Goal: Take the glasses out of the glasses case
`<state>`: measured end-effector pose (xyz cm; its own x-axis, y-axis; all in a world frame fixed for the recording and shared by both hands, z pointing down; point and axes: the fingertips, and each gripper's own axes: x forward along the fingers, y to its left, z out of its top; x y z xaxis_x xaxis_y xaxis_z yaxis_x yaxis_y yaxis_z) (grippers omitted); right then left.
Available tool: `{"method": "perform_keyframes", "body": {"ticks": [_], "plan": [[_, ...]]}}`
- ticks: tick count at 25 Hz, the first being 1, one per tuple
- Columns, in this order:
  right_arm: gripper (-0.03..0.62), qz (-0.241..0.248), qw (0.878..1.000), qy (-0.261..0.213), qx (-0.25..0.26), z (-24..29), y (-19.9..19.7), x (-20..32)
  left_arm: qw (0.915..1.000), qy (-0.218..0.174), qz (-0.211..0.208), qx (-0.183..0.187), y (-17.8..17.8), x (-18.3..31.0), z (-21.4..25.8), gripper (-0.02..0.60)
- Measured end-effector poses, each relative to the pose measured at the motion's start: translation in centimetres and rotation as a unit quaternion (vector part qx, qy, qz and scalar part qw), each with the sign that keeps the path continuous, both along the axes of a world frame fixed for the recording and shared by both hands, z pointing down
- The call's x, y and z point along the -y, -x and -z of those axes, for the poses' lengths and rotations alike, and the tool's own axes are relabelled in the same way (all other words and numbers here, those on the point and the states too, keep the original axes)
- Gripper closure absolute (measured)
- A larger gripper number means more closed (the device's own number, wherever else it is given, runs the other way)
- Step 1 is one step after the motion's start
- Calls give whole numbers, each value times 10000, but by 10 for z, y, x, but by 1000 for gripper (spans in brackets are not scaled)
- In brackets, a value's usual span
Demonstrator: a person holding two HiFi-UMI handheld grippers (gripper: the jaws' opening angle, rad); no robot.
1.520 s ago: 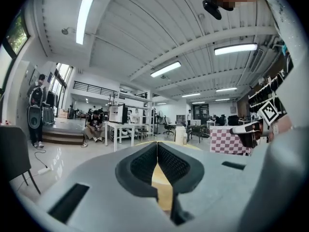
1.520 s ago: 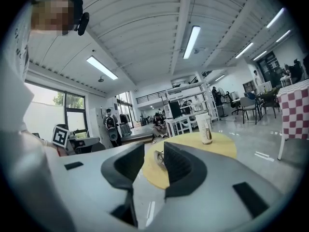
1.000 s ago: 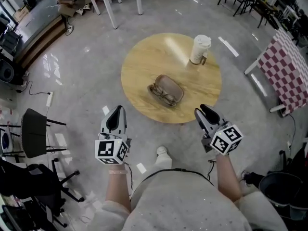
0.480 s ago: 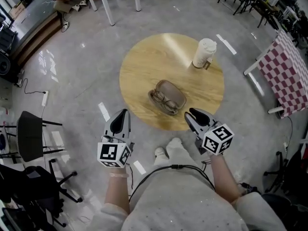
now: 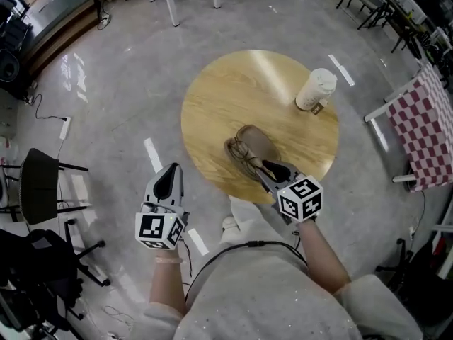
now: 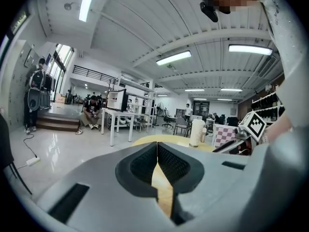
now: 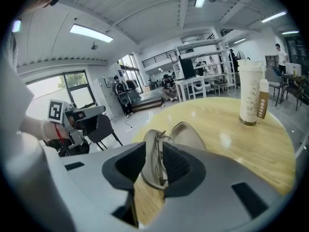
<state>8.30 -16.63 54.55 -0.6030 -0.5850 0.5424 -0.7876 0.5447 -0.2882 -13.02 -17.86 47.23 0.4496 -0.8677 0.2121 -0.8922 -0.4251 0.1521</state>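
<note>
Right gripper [image 5: 271,167] dropped, jaws just closing partway, glasses [image 7: 158,158] between them.

The head view looks steeply down onto the round light-wood table [image 5: 233,98]. The gripper views look low across it along their jaws, the right one nearer; all three share the table and tall white paper cup [image 7: 251,93].
</note>
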Motion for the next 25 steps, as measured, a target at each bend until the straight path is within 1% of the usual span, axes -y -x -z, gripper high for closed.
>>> {"method": "perform_keyframes", "body": {"ticks": [3,8,13,17,25], "plan": [[477,223,9994,160,-220,-12,9,8,9999,32,128,-3,5,9,-2,577],[477,387,9972,495,-400,-23,17,19,9998,77,200,-17,5,19,-4,577],[477,631,9921,822,-711,-35,28,24,9997,133,224,4,2,25,-11,577],[479,709,9878,1005,-950,-44,31,25,9997,134,216,6,-2,29,-11,577],[493,825,9806,1298,-1213,-58,33,26,9995,176,277,-24,0,32,-15,577]]}}
